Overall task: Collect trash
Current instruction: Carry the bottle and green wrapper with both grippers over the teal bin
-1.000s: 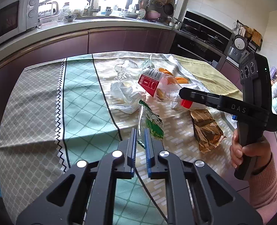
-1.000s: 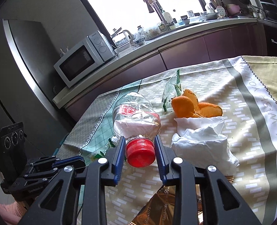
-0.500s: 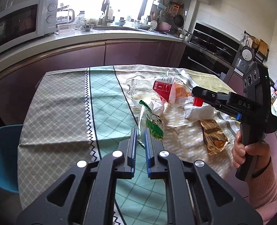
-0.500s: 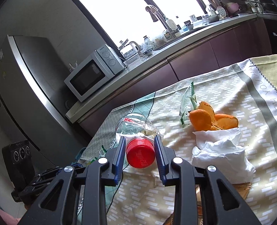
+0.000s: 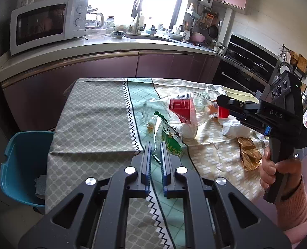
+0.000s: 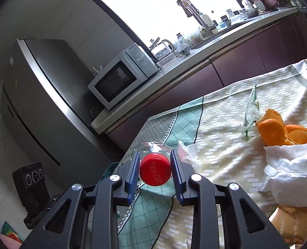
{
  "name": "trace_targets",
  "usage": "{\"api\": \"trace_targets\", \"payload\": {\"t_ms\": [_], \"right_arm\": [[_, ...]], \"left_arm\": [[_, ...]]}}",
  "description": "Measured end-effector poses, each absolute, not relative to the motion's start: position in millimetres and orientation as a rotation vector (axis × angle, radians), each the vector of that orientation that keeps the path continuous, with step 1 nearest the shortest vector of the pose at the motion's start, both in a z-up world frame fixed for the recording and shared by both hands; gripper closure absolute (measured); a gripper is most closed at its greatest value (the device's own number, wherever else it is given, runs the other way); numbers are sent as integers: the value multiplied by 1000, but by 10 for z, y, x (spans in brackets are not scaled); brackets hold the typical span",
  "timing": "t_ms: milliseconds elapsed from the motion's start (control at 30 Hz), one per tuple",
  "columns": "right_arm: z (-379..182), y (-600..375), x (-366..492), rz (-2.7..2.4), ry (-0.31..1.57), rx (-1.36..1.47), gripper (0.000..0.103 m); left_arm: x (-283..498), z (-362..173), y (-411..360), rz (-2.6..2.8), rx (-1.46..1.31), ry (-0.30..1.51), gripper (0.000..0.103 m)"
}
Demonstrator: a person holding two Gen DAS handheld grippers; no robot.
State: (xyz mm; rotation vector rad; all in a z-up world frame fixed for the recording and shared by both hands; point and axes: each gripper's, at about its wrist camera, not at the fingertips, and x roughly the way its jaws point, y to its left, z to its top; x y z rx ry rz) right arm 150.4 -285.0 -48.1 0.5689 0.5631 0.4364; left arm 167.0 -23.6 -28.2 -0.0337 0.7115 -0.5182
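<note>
My left gripper [image 5: 155,151] is shut on a clear green-printed wrapper [image 5: 169,139] and holds it above the table. My right gripper [image 6: 155,171] is shut on the red-capped neck of a clear plastic bottle [image 6: 155,172], lifted off the table; the bottle with its red label also shows in the left wrist view [image 5: 186,110], as does the right gripper [image 5: 221,103]. A blue bin [image 5: 22,161] stands on the floor left of the table. Orange peel [image 6: 278,132], crumpled white tissue [image 6: 290,172] and a brown foil wrapper [image 5: 248,153] lie on the tablecloth.
A second clear wrapper [image 6: 251,112] lies near the peel. The table [image 5: 95,124] has a patterned cloth. Behind it runs a counter with a microwave [image 5: 45,25] and a sink. A steel fridge [image 6: 39,103] stands to the left.
Both grippers have lifted and swung left toward the table's left edge, carrying the wrapper and the bottle. The blue bin has come into the left wrist view.
</note>
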Motion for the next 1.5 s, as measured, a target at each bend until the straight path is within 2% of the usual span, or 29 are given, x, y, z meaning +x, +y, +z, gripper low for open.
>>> {"api": "trace_targets", "payload": {"t_ms": [333, 667, 800, 1033, 1067, 1100, 1500], "right_arm": [[-528, -2546, 1600, 482, 627, 525, 75], [-938, -2433, 1633, 446, 787, 485, 75], [-946, -2336, 1640, 455, 812, 428, 65], [-1011, -2090, 1682, 475, 870, 318, 60], [-1009, -2077, 1681, 471, 865, 312, 64], [-1002, -2073, 1679, 476, 862, 314, 73], [-797, -1995, 1611, 505, 773, 313, 73]], "left_arm": [[1691, -313, 97, -468, -56, 720, 94], [1690, -381, 140, -464, -65, 733, 94], [1695, -421, 188, -458, -75, 740, 94], [1705, -449, 240, -447, -81, 750, 94], [1707, -451, 246, -446, -82, 752, 94], [1706, -455, 250, -445, -84, 753, 94], [1679, -412, 416, -410, -96, 732, 94]]}}
